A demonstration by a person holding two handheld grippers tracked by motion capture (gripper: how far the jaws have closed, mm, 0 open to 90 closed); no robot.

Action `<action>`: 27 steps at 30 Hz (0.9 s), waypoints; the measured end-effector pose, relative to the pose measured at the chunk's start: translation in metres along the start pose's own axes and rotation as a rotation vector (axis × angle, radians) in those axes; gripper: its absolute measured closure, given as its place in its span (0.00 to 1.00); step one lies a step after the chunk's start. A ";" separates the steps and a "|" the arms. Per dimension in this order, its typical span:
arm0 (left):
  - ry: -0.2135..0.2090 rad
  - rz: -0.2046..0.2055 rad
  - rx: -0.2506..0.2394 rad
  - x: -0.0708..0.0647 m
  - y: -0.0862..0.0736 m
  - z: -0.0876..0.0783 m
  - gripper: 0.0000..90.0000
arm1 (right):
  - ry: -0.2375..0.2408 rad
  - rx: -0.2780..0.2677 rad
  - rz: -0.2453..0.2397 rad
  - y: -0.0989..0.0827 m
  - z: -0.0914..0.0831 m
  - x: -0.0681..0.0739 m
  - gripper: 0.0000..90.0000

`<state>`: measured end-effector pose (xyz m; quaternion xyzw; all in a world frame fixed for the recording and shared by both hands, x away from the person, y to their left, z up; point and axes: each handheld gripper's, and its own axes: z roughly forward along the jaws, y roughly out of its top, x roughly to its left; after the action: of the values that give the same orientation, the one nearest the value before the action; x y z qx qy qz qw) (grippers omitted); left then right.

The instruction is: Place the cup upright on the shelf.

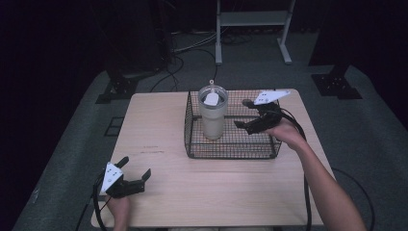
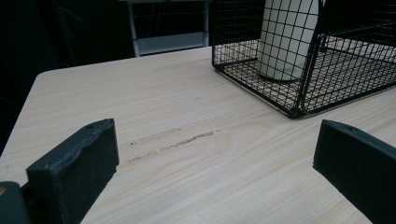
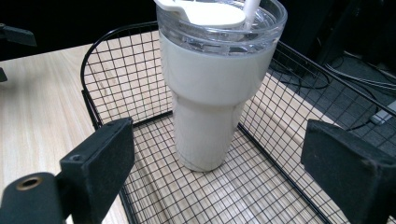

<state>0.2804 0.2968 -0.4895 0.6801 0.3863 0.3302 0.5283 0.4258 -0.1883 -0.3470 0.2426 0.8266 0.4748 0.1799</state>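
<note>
- A white tumbler [image 1: 212, 113] with a clear lid is stood upright inside the black wire basket [image 1: 231, 149] on the table [image 1: 202, 187].
- The right gripper [image 1: 246, 113] is held inside the basket, near the tumbler, jaws spread and empty.
- The left gripper [image 1: 135, 169] is held well apart, jaws spread and empty.

Both black grippers, left gripper [image 1: 136, 169] and right gripper [image 1: 242, 113], are wearing pale triangular plates and trailing black cables.
</note>
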 end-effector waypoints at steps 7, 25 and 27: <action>0.000 0.002 0.000 0.000 0.000 0.000 0.00 | 0.002 -0.002 0.014 -0.005 -0.009 0.001 0.10; 0.001 0.005 0.004 0.000 0.000 0.001 0.00 | 0.017 -0.017 -0.005 -0.019 -0.033 0.018 0.10; 0.002 0.006 0.004 -0.001 0.000 0.001 0.00 | 0.020 -0.014 -0.008 -0.020 -0.035 0.019 0.10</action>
<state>0.2807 0.2961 -0.4896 0.6820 0.3855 0.3314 0.5258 0.3869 -0.2107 -0.3491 0.2332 0.8261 0.4822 0.1753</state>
